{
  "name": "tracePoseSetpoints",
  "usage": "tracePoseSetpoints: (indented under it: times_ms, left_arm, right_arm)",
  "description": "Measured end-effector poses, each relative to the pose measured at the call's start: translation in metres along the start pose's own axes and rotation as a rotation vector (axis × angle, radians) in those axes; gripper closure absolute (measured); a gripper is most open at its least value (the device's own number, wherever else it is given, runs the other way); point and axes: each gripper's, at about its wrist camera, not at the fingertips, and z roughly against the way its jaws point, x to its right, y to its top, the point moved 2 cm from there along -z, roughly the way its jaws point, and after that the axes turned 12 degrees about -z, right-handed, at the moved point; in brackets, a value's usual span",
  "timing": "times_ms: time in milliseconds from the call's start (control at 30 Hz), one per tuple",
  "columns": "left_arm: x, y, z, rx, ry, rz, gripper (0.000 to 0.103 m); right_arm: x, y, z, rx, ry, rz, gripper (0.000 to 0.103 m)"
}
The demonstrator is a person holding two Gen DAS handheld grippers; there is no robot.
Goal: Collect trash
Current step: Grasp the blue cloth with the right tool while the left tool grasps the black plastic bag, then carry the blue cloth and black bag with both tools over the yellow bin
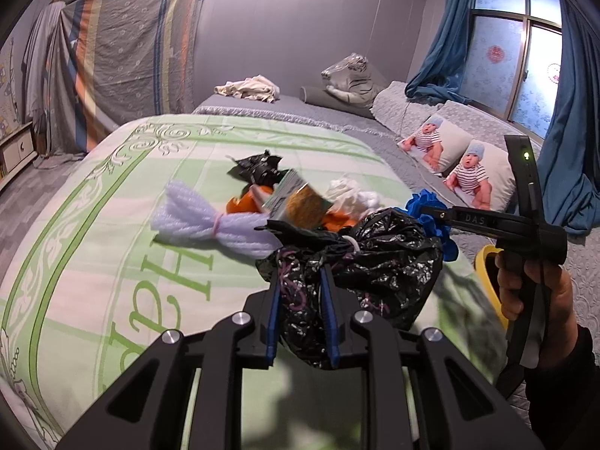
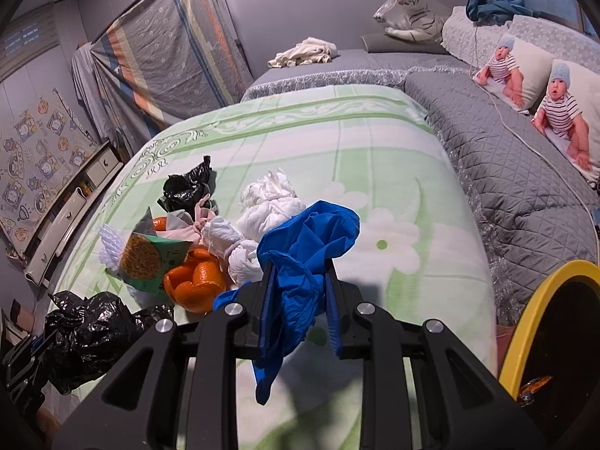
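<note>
My left gripper (image 1: 302, 273) is shut on a crumpled black plastic bag (image 1: 375, 262), held just above the green blanket (image 1: 112, 262); the same bag (image 2: 86, 333) shows at the lower left of the right wrist view. A crumpled blue glove (image 2: 300, 258) hangs between the fingers of my right gripper (image 2: 298, 273), which is shut on it. On the blanket lie orange peels (image 2: 195, 281), a green snack packet (image 2: 150, 258), white tissue wads (image 2: 270, 202), white foam netting (image 1: 202, 217) and a second black bag (image 2: 187, 187).
A yellow-rimmed bin (image 2: 540, 307) stands at the bed's right edge, with a wrapper inside. Grey quilted bedding (image 2: 506, 172), baby-print pillows (image 2: 543, 93) and a plush tiger (image 2: 408, 15) lie beyond. A hand (image 1: 532, 285) holds the right gripper's handle. Drawers (image 2: 71, 213) stand left.
</note>
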Motion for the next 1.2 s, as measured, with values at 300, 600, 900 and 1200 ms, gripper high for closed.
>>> tracePoseSetpoints:
  times_ms: [300, 600, 900, 1200]
  left_arm:
    - [0.018, 0.01, 0.018, 0.039, -0.009, -0.031, 0.085]
    - [0.035, 0.018, 0.032, 0.069, -0.022, -0.059, 0.085]
    - [0.057, 0.031, 0.034, 0.089, -0.057, -0.087, 0.085]
    - [0.091, 0.048, 0.028, 0.109, -0.112, -0.137, 0.085]
  right_arm:
    - [0.012, 0.002, 0.043, 0.069, 0.029, -0.026, 0.081]
    - [0.03, 0.0, 0.086, 0.13, 0.048, -0.069, 0.081]
    - [0.06, -0.003, 0.135, 0.224, 0.056, -0.13, 0.081]
    - [0.104, -0.007, 0.173, 0.309, 0.011, -0.212, 0.08]
